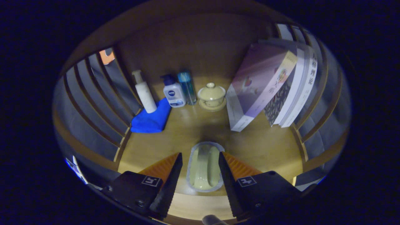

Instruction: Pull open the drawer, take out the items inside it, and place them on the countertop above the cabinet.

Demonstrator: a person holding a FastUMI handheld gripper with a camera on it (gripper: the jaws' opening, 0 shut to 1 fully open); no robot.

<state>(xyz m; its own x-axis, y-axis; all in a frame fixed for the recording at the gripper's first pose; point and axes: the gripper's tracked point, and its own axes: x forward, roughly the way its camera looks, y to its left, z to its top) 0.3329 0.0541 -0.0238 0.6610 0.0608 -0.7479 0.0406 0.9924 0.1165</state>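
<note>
A pale green oblong item in clear wrapping (205, 167) lies on the wooden countertop (265, 147), between my gripper's (200, 154) two fingers. The fingers stand apart. A strip of bare wood shows between the left finger and the item, while the right finger is close beside it; I cannot tell if that one touches. A small grey rounded knob (210, 220) peeks up below the countertop's front edge, under the fingers.
Beyond the fingers, against the back panel, stand a white pump bottle (145, 93) on a blue cloth (151, 120), a blue-capped pump bottle (173, 92), a teal bottle (187, 86) and a lidded cup on a saucer (212, 95). Leaning books (268, 84) fill the right. Slatted side walls close in both sides.
</note>
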